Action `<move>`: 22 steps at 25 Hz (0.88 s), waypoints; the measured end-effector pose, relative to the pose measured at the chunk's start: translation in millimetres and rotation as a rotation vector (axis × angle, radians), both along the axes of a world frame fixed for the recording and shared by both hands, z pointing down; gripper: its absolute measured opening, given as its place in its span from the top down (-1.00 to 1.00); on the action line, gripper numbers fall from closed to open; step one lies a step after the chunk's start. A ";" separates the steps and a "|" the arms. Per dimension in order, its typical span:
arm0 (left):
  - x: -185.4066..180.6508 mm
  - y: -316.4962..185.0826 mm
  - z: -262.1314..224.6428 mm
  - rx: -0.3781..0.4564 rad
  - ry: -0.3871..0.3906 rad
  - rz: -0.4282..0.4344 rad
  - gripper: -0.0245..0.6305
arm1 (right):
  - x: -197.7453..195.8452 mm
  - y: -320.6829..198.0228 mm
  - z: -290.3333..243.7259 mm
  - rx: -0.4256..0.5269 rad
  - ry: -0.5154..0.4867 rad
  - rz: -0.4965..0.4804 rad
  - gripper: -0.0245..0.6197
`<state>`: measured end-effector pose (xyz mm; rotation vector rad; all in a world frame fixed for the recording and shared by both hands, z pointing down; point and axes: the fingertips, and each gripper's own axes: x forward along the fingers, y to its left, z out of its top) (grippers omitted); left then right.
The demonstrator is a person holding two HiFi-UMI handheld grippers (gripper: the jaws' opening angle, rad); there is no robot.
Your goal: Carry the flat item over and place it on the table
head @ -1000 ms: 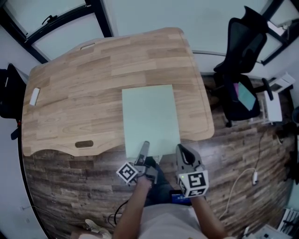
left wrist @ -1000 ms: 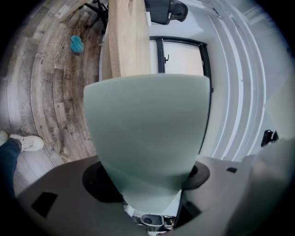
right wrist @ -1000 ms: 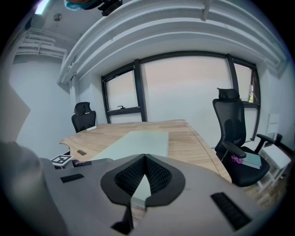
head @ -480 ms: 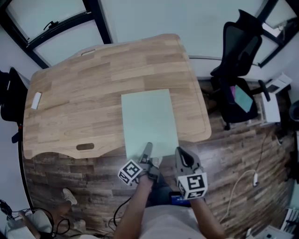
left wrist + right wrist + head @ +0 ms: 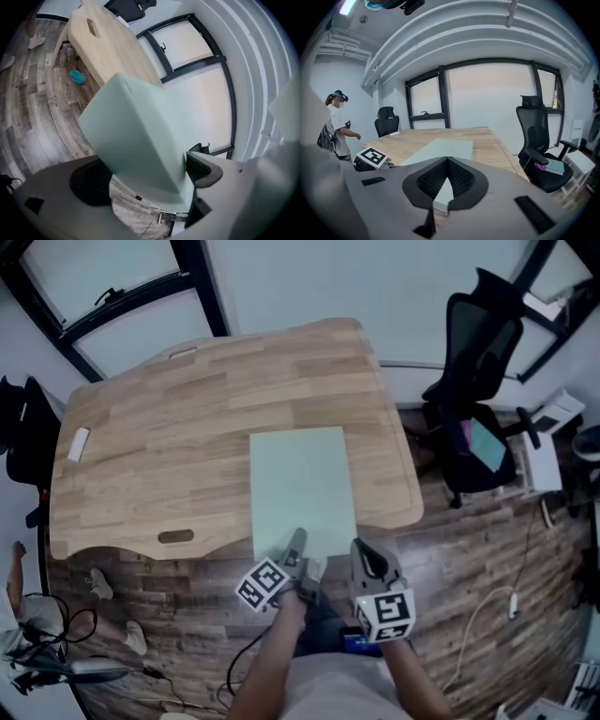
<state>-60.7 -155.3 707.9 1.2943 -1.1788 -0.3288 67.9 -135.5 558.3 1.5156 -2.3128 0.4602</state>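
Observation:
A pale green flat sheet (image 5: pixel 302 488) lies on the wooden table (image 5: pixel 169 456), its near edge overhanging the table's front. My left gripper (image 5: pixel 298 549) is at that near edge, turned on its side. In the left gripper view the sheet (image 5: pixel 140 136) runs between the jaws, which are opening, and floor shows in the gap beside it. My right gripper (image 5: pixel 364 554) hovers just off the sheet's near right corner. Its pads (image 5: pixel 461 180) meet at the tip, and the sheet (image 5: pixel 440 147) shows beyond them, not between them.
A black office chair (image 5: pixel 478 399) stands right of the table. A small white object (image 5: pixel 78 443) lies near the table's left edge, and a slot (image 5: pixel 175 536) is cut near its front. A person (image 5: pixel 335 126) stands at the left; cables (image 5: pixel 56 662) trail on the floor.
The sheet stays on the table with both grippers at its near edge. The head view has shifted slightly, and a person's feet have come into sight on the floor at the left.

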 end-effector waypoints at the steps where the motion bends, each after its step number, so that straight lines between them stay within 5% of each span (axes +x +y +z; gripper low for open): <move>1: -0.9 0.4 0.0 -0.002 -0.001 0.001 -0.52 | 0.1 1.0 0.5 0.003 0.003 -0.003 0.94; 12: 3.6 22.9 -2.4 -0.012 0.104 0.029 -0.52 | -7.8 10.7 -5.5 0.016 -0.001 -0.009 0.94; 22: -13.8 35.2 -11.8 0.006 -0.002 0.065 -0.52 | -19.2 21.0 -12.6 0.018 -0.002 -0.017 0.94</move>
